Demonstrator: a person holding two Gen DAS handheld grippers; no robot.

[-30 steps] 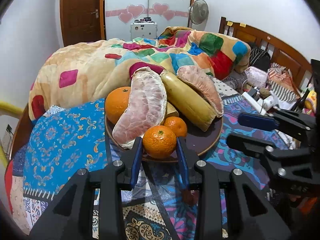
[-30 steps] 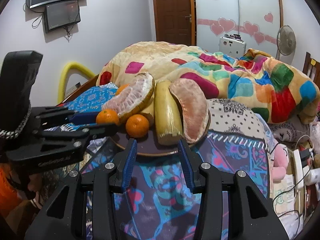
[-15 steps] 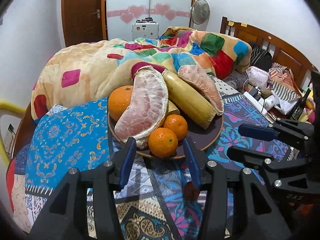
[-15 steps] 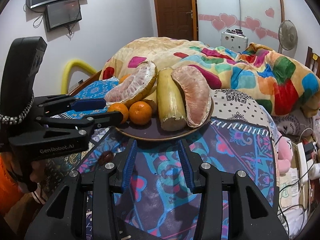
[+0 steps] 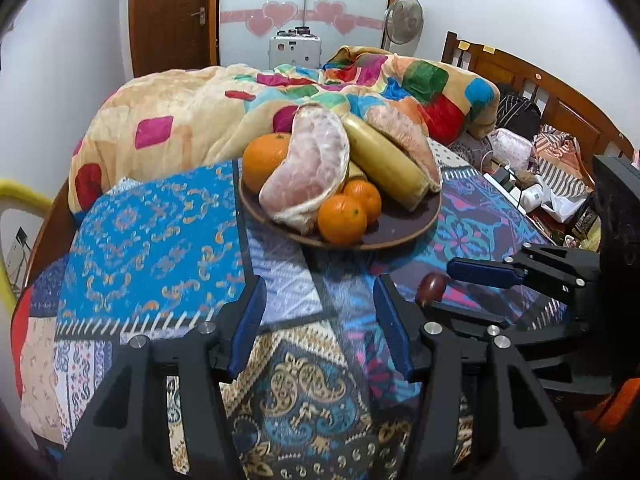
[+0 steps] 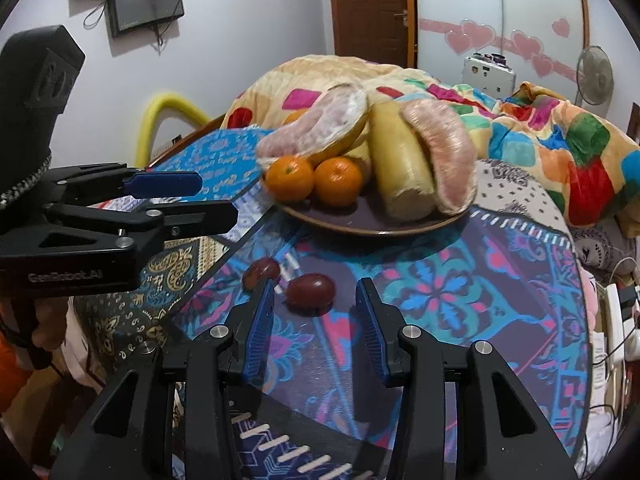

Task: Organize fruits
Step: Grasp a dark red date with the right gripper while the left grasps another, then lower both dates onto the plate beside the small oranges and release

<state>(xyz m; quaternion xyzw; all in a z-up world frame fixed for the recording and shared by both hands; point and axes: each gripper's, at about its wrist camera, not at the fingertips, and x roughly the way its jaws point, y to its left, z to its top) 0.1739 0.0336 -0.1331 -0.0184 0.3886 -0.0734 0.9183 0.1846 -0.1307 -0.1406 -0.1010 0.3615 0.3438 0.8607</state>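
A brown plate (image 5: 404, 228) (image 6: 360, 224) on the patterned glass table holds two pomelo wedges (image 5: 316, 168), a yellow fruit (image 5: 384, 160), a large orange (image 5: 262, 158) and two mandarins (image 5: 342, 218) (image 6: 290, 178). Two dark red fruits (image 6: 310, 288) (image 6: 260, 270) lie on the table in front of the plate; one shows in the left wrist view (image 5: 430, 286). My left gripper (image 5: 318, 320) is open and empty, back from the plate. My right gripper (image 6: 316, 316) is open, its jaws either side of the nearer dark red fruit, just short of it.
A bed with a colourful quilt (image 5: 240, 104) lies behind the table. Cables and clutter (image 5: 532, 196) sit to the right of the table. A yellow tube (image 6: 168, 108) stands at the left wall.
Both grippers have pulled back from the plate. The left jaws have left the front mandarin. The right gripper has lowered toward the two dark red fruits, now in view.
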